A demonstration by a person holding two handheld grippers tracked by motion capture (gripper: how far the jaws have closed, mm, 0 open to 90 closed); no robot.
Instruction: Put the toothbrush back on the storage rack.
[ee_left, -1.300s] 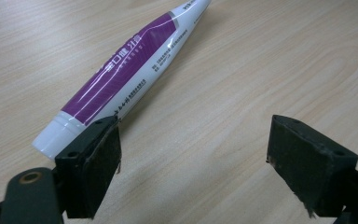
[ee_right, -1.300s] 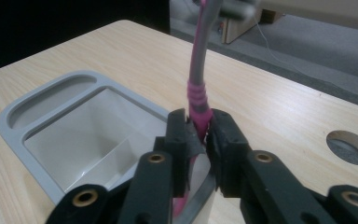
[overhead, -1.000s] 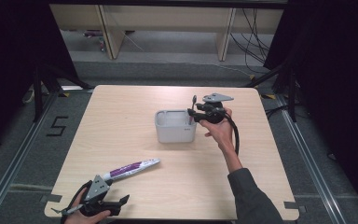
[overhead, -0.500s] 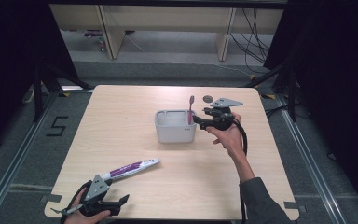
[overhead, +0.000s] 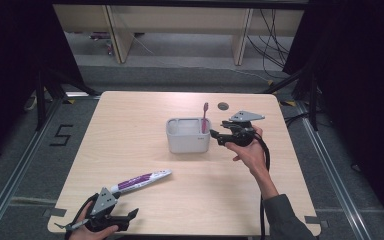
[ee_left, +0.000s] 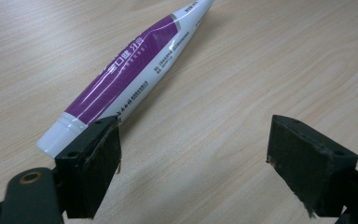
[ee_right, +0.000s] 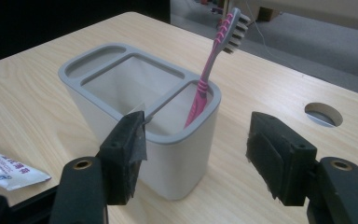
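So the grey holder [overhead: 188, 136] has 3 compartments – the pink toothbrush [ee_right: 211, 70] stands tilted in the end one nearest the right gripper [overhead: 215, 138], bristles up. That gripper's jaws have just been opening, nothing between them. The toothpaste tube [overhead: 141, 180] lies well apart from the holder – left gripper [ee_left: 193, 156] beside its cap end, jaws apart.

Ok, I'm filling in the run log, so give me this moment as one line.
toothbrush: upright in holder | right gripper: open, just released, beside holder | left gripper: open by toothpaste
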